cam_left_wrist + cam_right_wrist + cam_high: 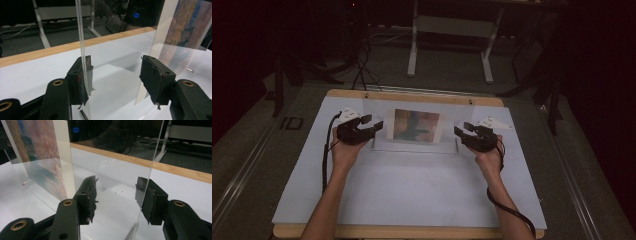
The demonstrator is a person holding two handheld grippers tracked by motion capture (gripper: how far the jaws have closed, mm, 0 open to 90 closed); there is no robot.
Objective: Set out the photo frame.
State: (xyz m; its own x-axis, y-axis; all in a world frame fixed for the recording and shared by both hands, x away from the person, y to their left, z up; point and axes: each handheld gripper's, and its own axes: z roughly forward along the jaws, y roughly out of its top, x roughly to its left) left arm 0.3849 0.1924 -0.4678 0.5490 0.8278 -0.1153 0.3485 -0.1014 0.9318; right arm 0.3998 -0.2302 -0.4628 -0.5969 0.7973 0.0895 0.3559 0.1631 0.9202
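- frame [414, 127]: clear acrylic picture frame, upright mid-table toward the far edge, with a print [415, 125] in it. clear panels run past the print on both sides.
- table [412, 190]: white sheet on a wooden top, wood edge visible at far and near sides.
- left gripper [371, 123]: held at the frame's left end, jaws pointing in toward it, grey plate on top, cable trailing down past the forearm.
- left gripper view: jaws of the left gripper [113, 75] stand wide apart. the frame's [83, 45] edge, which looks like two clear sheets, sits right against the left pad [81, 82]; right pad [153, 80] is well clear of it. so not clamped, released, with the edge inside the gap. print [186, 25] seen at far right through the acrylic.
- small screw [191, 70] lying on the white sheet near the frame's foot.
- right gripper [462, 131]: at the frame's right end, jaws pointing in, mirror of the left.
- right gripper view: right gripper [116, 195] jaws wide apart. panel edge [152, 157] runs down just in front of the right pad [147, 200], close or touching, cannot tell which; left pad [90, 197] is apart from it. not clenched on anything.
- both pads look worn and frayed at the edges.
- print [32, 152] shows at left in the right gripper view, another screw [26, 182] on the sheet below it.
- dark specks [116, 192] on the white sheet between the right gripper's jaws.
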